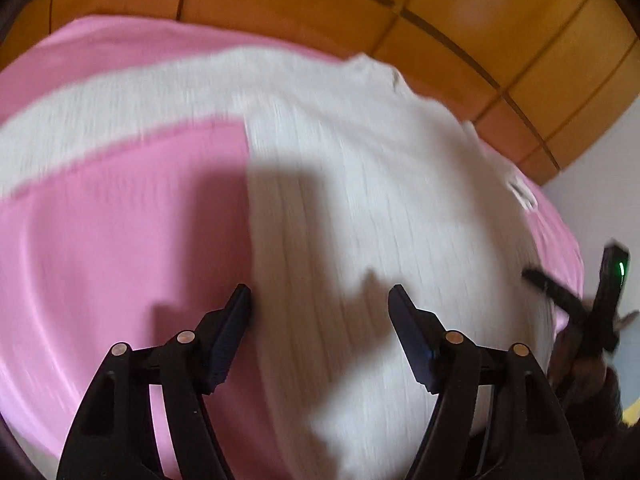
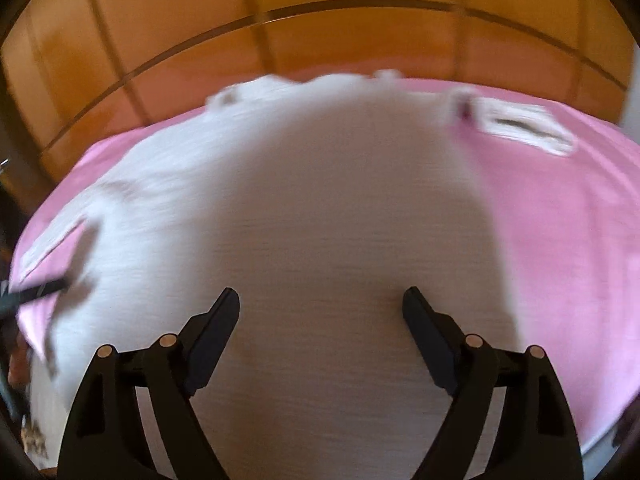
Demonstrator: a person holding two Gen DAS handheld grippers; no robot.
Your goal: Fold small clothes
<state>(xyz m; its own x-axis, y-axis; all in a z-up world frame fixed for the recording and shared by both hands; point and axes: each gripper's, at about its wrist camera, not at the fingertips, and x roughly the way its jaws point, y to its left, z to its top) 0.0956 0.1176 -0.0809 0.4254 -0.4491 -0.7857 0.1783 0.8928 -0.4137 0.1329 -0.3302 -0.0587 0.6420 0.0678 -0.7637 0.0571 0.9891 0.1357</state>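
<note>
Basically early stage, going by the layout. White ribbed top (image 1: 360, 208) lies spread flat on the pink sheet (image 1: 120, 240), body open, one sleeve (image 1: 120, 120) stretched out to the left in the left wrist view, no fold visible on it. Collar end with its label (image 1: 522, 190) sits far right, near the wooden panelling (image 1: 480, 20).

Left gripper (image 1: 320, 300) spread wide, holding nothing, hovering over the garment's left side edge. Right gripper (image 2: 320, 300) also spread wide and empty, above the middle of the white top (image 2: 320, 200); the sleeve cuff (image 2: 524, 128) lies far right on the pink sheet (image 2: 560, 240). Both views are motion-blurred, so contact with the fabric is hard to tell.

Done: laid out. Left, as I judge: sleeves in, sides over, final halving, so almost everything.
</note>
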